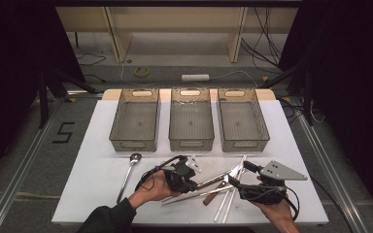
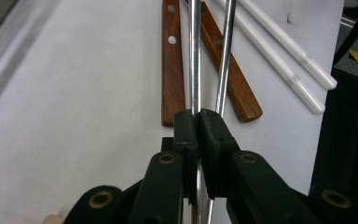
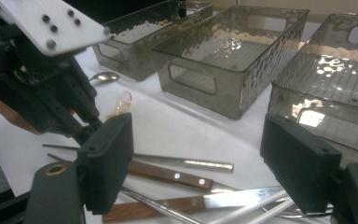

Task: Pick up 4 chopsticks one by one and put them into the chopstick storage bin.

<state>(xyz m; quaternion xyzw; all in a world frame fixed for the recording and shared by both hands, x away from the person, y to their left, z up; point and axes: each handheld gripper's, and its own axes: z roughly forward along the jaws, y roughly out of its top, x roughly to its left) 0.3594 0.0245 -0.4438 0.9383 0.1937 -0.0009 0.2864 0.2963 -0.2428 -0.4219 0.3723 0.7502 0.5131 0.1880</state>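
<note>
A heap of cutlery lies at the front middle of the white table [image 1: 92, 170]: wooden-handled knives [image 2: 173, 70], white chopsticks [image 2: 284, 51] and thin metal chopsticks [image 2: 194, 56]. My left gripper [image 1: 195, 184] points right into the heap. In the left gripper view its jaws [image 2: 198, 122] are shut on one metal chopstick, with a second one running beside it. My right gripper [image 1: 240, 175] sits at the heap's right end, its grey plate [image 1: 281, 171] on top. It stands wide open [image 3: 198, 140] over two wooden-handled knives [image 3: 172, 176] with nothing gripped.
Three clear grey bins stand in a row at the back: left [image 1: 133, 144], middle [image 1: 191, 144], right [image 1: 245, 144]. A long metal spoon [image 1: 128, 174] lies left of the heap. The table's front edge is close below both hands.
</note>
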